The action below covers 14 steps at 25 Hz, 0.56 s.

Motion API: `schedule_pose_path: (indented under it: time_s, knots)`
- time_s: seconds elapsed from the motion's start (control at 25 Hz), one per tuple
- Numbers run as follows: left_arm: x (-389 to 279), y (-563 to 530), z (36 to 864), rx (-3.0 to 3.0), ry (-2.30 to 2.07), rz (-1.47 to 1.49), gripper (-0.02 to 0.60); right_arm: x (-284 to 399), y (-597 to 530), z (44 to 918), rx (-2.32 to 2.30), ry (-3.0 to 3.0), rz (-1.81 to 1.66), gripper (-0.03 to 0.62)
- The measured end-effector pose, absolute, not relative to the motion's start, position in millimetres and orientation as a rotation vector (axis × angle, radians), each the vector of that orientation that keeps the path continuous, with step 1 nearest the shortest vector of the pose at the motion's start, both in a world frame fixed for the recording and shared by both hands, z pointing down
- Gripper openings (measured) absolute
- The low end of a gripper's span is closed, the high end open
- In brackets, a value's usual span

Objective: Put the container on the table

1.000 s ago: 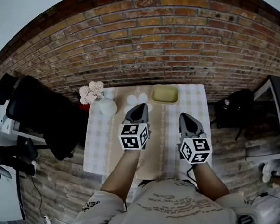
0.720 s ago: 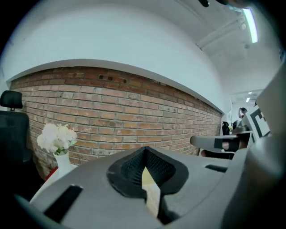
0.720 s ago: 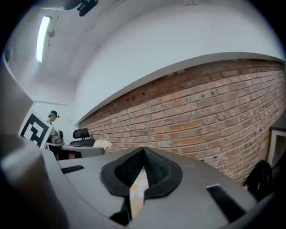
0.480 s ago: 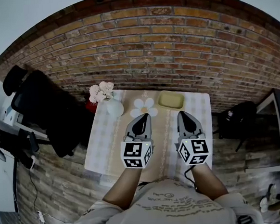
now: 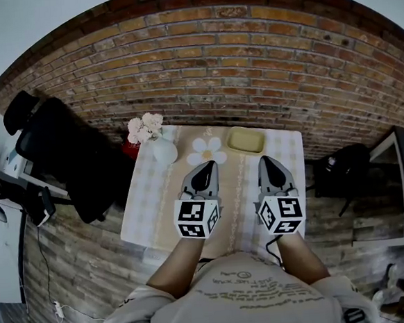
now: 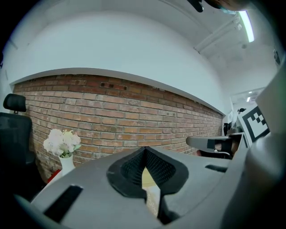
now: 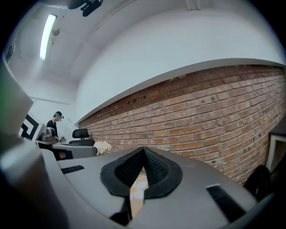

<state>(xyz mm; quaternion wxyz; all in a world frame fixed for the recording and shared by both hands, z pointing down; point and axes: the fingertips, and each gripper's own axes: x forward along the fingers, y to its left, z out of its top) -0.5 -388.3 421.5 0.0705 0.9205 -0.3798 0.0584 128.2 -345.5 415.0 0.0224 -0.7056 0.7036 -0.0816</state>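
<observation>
A shallow yellow-green container lies at the far end of the checked table, close to the brick wall. My left gripper hovers over the table's middle, shut and empty, its tip just short of a white flower-shaped mat. My right gripper is beside it on the right, also shut with nothing in it, a little nearer than the container. In the left gripper view the left gripper has its jaws together, pointing at the wall. The right gripper looks the same in its own view.
A white vase of pale flowers stands at the table's far left corner; the vase also shows left of the left jaws. A black office chair is left of the table. A dark bag sits on the floor at right.
Both grippers have lifted and drawn back a little toward me, uncovering the flower-shaped mat ahead of the left one. Both stayed shut.
</observation>
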Motion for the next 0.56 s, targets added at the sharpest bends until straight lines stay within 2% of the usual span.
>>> schedule_pose_path:
  time_s: [0.56]
  knots:
    - [10.5,-387.3,414.0,2.831,-1.142,0.169,0.005,134.7,-344.1,416.3,-2.207,2.160,-0.232,0.002]
